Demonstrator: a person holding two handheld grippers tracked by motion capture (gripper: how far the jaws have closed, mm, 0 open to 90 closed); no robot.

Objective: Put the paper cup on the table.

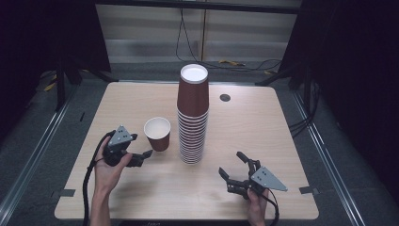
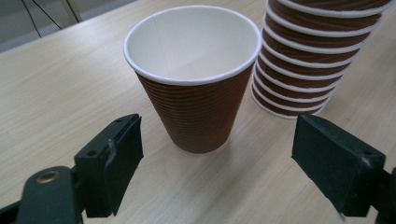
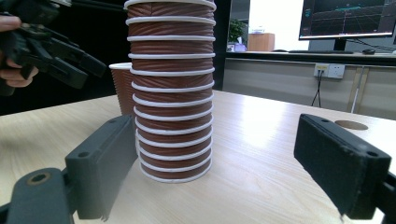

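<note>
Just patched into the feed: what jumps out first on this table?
A tall stack of brown paper cups stands mid-table, with a single brown cup upright just to its left, apart from it. The left gripper points at that cup with open jaws; the right gripper waits open near the front right.

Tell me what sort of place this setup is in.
Most likely an office-like lab or recording studio. The right gripper view shows a computer monitor on a long desk and a wall socket behind the stack of paper cups. The high view shows a bare wooden table flanked by dark curtains, with cables on the floor.
</note>
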